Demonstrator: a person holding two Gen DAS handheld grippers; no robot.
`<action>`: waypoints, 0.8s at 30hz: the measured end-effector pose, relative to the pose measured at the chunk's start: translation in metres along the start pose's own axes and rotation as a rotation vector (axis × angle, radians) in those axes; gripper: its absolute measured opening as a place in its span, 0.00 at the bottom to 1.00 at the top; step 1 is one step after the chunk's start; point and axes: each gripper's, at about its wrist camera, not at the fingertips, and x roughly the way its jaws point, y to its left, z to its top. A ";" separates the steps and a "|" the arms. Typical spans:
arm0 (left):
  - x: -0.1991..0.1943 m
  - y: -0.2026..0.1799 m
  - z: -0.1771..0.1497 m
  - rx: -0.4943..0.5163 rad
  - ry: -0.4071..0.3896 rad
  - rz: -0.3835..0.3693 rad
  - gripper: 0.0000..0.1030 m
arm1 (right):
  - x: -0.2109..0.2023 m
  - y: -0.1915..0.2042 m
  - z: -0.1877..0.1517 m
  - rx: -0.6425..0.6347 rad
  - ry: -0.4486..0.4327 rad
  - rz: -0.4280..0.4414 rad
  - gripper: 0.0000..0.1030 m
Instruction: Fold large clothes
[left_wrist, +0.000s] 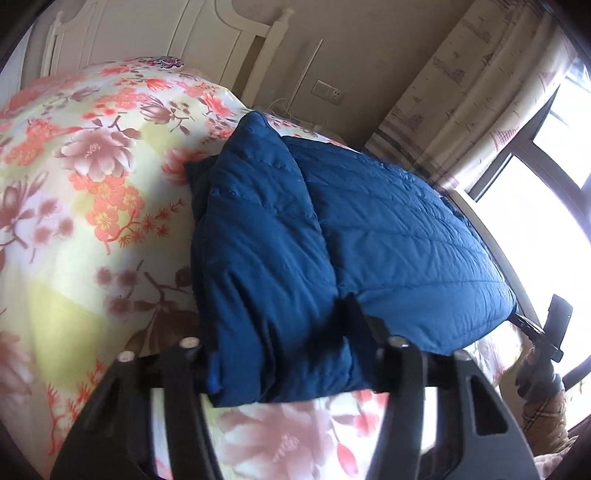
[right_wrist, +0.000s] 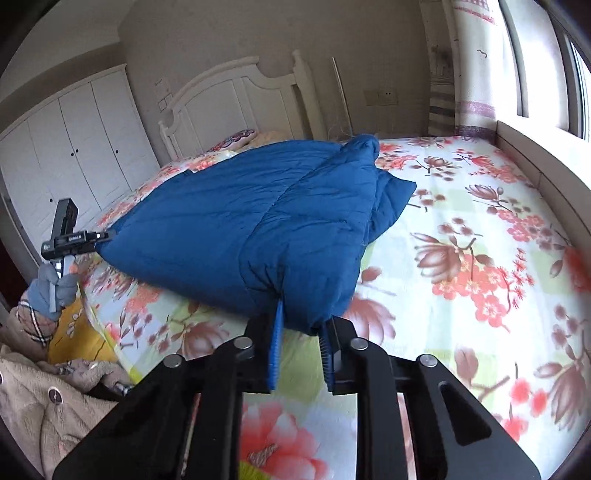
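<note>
Both grippers (left_wrist: 291, 354) (right_wrist: 301, 328) clamped on jacket (right_wrist: 240, 221)

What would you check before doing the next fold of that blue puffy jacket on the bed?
1. Left gripper has the blue jacket: ok, a near corner is bunched between its fingers.
2. Right gripper has the jacket: ok, its blue pads pinch the other near corner.
3. Jacket rests on the flowered bedsheet: ok, though its far end is rumpled.
4. Free sheet around the jacket to fold onto: ok, bare sheet shows on both sides.
5. Nothing lying on the jacket: ok.
6. How many layers each grip holds: cannot tell, the fabric hides it.
</note>
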 end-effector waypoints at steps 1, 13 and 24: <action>-0.003 0.000 -0.001 0.008 0.003 0.003 0.48 | -0.005 0.004 -0.004 -0.004 0.004 0.006 0.18; -0.036 -0.012 -0.044 0.020 0.042 -0.004 0.56 | -0.050 0.015 -0.051 0.042 0.124 0.040 0.26; -0.090 -0.082 0.061 0.108 -0.333 0.231 0.98 | -0.055 0.048 0.099 -0.023 -0.229 -0.230 0.89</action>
